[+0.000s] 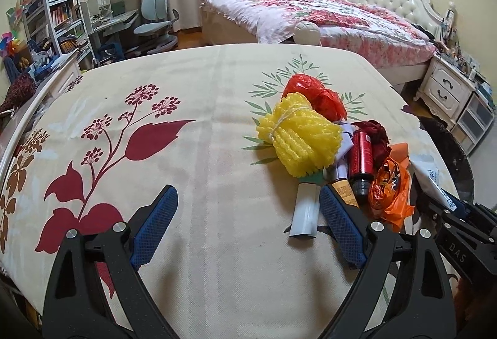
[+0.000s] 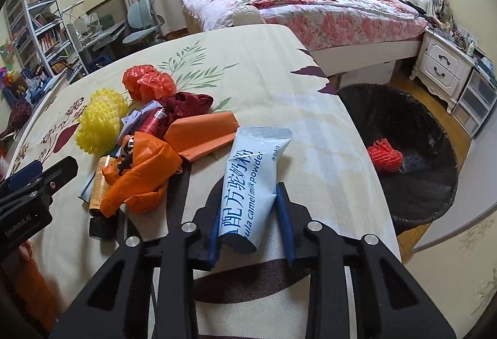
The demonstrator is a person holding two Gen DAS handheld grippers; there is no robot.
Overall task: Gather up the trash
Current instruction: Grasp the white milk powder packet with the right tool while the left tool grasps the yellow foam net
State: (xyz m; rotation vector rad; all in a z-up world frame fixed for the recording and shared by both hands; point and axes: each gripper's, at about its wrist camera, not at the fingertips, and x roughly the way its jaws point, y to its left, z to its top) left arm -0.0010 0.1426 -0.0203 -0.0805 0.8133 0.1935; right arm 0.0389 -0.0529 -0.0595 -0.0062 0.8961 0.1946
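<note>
Clearly the step in hand is carrying the milk-powder sachet (image 2: 253,183) to the bin, and doing it well depends on keeping the grip steady. At the far left of the right wrist view, the left gripper (image 1: 248,214) hangs over the flower-printed tablecloth (image 2: 279,75) with its jaws wide and nothing between them; in its own view its blue pads (image 1: 340,230) flank bare cloth just below the pile. Left of centre lies the rest of the trash: a yellow foam net (image 2: 98,124), a red plastic bag (image 2: 147,82), a dark red bottle (image 1: 362,157), an orange plastic bag (image 2: 141,171) and a folded orange paper (image 2: 202,137), all touching or overlapping. At lower centre the right gripper (image 2: 250,211) has narrowed onto the lower part of the sachet, pads pressing both sides, while its sealed top points toward the upper middle of the frame. At the right, beyond the table edge, stands the black-lined trash bin (image 2: 435,183), already holding a red foam net (image 2: 385,154). I judge the sachet should be lifted clear before swinging right, since dragging could snag the orange paper nearby, and released only once well over the bin's opening.
</note>
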